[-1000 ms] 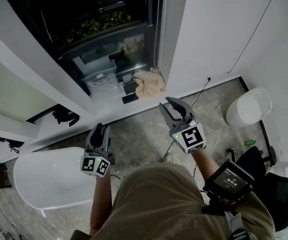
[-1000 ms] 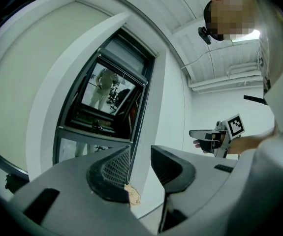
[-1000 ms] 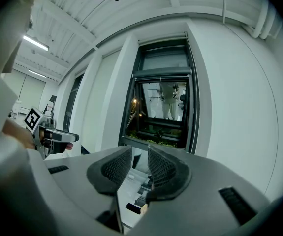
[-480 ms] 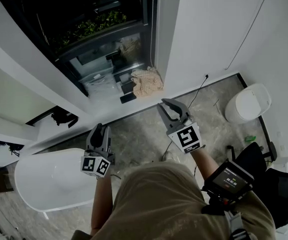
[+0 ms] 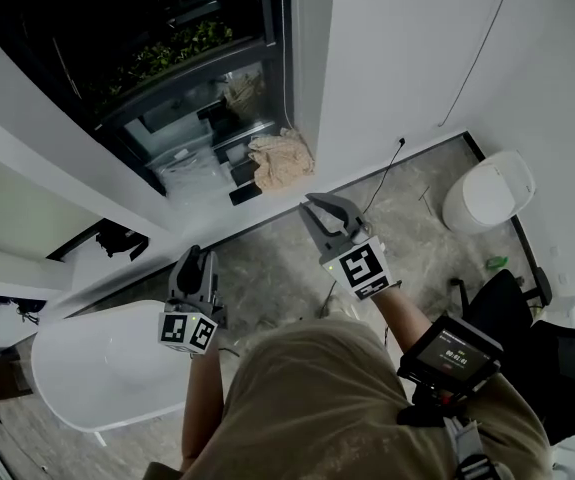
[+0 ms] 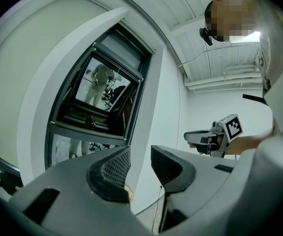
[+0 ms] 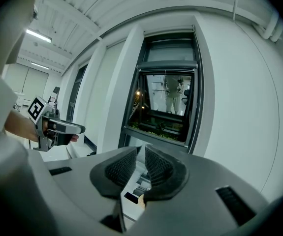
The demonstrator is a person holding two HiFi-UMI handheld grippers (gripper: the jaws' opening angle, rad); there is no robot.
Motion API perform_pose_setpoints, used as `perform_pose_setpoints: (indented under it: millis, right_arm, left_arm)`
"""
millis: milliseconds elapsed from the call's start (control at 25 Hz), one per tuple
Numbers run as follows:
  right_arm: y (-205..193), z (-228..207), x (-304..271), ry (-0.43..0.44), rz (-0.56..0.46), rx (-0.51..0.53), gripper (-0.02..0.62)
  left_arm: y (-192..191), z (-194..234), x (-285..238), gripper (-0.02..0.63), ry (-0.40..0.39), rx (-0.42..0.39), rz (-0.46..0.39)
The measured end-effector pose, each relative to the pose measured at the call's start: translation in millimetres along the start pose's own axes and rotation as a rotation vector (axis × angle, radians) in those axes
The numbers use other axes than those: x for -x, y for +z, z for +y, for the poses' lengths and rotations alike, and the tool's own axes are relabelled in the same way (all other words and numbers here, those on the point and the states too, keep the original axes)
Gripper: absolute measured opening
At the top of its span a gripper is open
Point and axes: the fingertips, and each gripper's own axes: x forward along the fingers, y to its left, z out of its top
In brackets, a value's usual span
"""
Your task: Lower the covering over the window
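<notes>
Looking down in the head view, I have open floor (image 5: 267, 268) under both grippers. The white bathtub (image 5: 87, 368) lies below and outward of my left gripper (image 5: 194, 258). The toilet (image 5: 487, 193) sits well out past my right gripper (image 5: 317, 208), and a black chair (image 5: 502, 308) stands behind that hand. Ahead of my fingertips runs the wall (image 5: 397, 48), with the window (image 5: 157, 58) set in it ahead of the two grippers. Its dark frame edge stands ahead of the right fingertips, and a crumpled cloth (image 5: 280, 158) lies at the window's foot near them. A thin cord (image 5: 479, 53) hangs on the wall further out to the right. The covering itself I cannot pick out in any view.

In the left gripper view, my left fingers stand moderately apart with nothing between them. White wall beside the window frame shows through the gap, well apart from the pads. The right gripper hangs off to their right.

In the right gripper view, my right fingers are narrow with only a slim gap left, and they grip nothing. The window's lower pane shows beyond the gap, untouched.

Against a second ago, the right jaws have just been closing on empty air. The left gap is unchanged, and neither hand has travelled much.
</notes>
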Motion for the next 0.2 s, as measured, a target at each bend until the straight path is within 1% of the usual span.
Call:
perform_pose_setpoints:
  millis: [200]
  right_arm:
    - [4.5, 2.0, -0.3, 0.022, -0.009, -0.01, 0.051]
  left_arm:
    - [0.4, -8.7, -6.7, 0.121, -0.017, 0.006, 0.008]
